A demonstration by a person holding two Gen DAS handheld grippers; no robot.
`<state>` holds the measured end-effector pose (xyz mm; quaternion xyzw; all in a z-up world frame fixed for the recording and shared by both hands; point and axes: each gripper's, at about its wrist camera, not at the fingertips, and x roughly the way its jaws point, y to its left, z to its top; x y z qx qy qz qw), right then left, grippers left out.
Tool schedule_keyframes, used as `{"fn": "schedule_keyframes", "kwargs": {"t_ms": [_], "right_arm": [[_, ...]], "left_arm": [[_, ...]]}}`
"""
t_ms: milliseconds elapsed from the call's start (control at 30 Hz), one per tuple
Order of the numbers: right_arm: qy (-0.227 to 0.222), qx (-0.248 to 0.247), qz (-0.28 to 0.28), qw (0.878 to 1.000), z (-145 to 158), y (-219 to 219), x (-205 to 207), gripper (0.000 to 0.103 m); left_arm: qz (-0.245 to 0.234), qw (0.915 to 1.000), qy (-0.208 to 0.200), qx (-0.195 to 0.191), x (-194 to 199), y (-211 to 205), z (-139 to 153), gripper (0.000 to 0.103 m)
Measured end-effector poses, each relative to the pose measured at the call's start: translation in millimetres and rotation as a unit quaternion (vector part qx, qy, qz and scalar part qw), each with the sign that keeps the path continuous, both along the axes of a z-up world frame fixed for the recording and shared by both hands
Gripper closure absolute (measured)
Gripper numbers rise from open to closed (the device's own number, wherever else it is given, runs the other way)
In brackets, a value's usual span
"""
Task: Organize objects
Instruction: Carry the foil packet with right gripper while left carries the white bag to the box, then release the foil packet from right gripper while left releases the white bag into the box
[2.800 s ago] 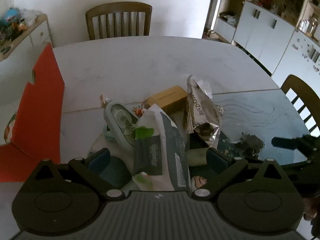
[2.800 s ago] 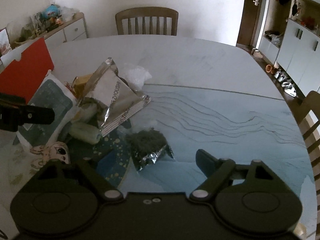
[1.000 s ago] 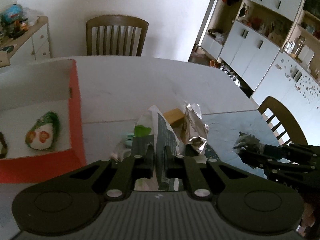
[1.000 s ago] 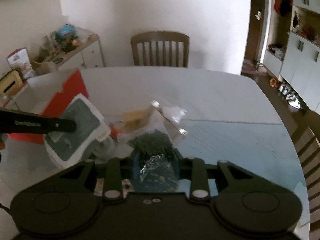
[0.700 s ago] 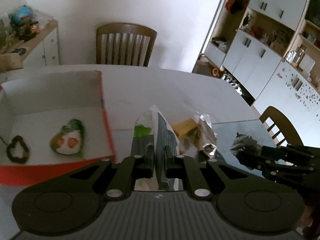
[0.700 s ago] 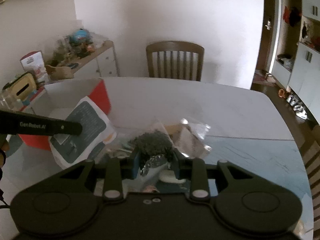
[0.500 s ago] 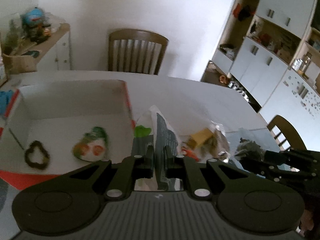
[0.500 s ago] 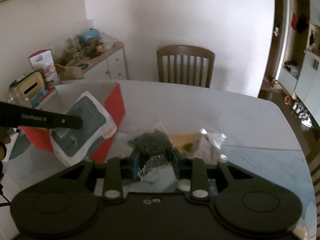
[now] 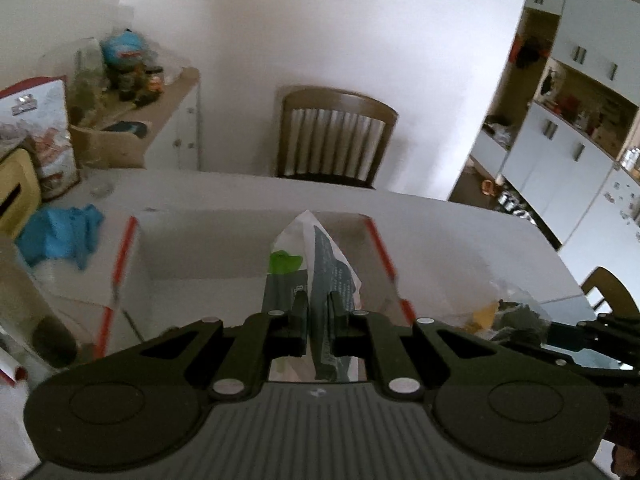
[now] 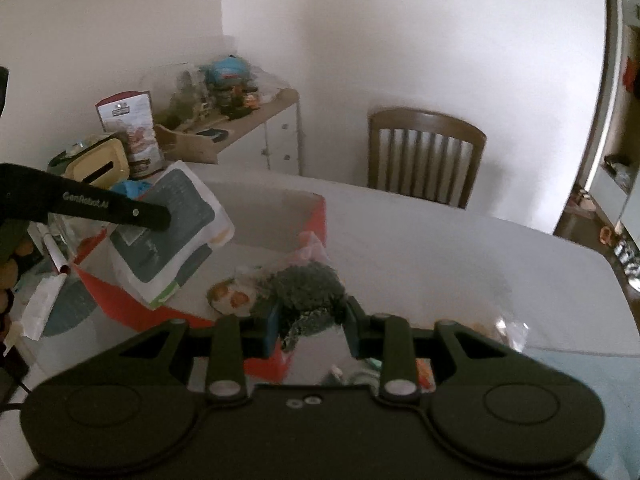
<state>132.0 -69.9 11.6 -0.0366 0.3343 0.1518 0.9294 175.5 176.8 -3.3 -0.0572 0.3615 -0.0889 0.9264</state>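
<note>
A: What did each hand-held gripper carry at this moment?

B: The left hand-held gripper (image 9: 318,312) was clenched on a white and grey pouch (image 9: 320,264), which stood upright between its jaws. The right hand-held gripper (image 10: 312,322) was clenched on a dark crinkled packet (image 10: 310,286).

A: And where were these things compared with the red box?

B: In the left wrist view the pouch hung in front of the open red box (image 9: 384,264), about in line with the middle of it. In the right wrist view the same pouch (image 10: 172,232) hung over the near left wall of the red box (image 10: 316,216), and the dark packet was over the near part of the opening. A small round green and orange toy (image 10: 230,294) already lay on the floor of the box.

A: How should the step be done well, in your opinion?

B: I think both items should go fully past the red walls before any release. The pouch is tall and soft, so I would lower it until its bottom meets the floor of the box, then let it lie flat. I would release the packet beside the toy, not on it. The two grippers were near each other, so one hand at a time looks safer.

A: Was anything left on the worktop (image 10: 460,264)?

B: Yes, some wrappers (image 9: 512,312) remained there, at the right of the box.
</note>
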Motion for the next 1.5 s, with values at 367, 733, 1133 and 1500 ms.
{"fn": "schedule_keyframes", "kwargs": {"t_ms": [367,733,1133,1500], "right_arm": [[0.021,-0.033,0.039,0.998,-18.5,71.3,44.0,0.072],[0.076,-0.063,0.070,0.993,-55.1,122.3,90.2,0.072],[0.121,-0.087,0.097,0.984,-87.1,154.0,113.5,0.072],[0.140,-0.098,0.110,0.979,-96.1,164.3,121.9,0.070]], "left_arm": [[0.024,0.9990,0.026,0.027,43.3,41.8,-28.3,0.094],[0.027,0.9968,0.060,0.044,81.8,52.7,-65.9,0.093],[0.028,0.9938,0.096,0.048,104.9,53.3,-89.1,0.093],[0.020,0.9897,0.133,0.048,114.7,54.3,-101.5,0.093]]}}
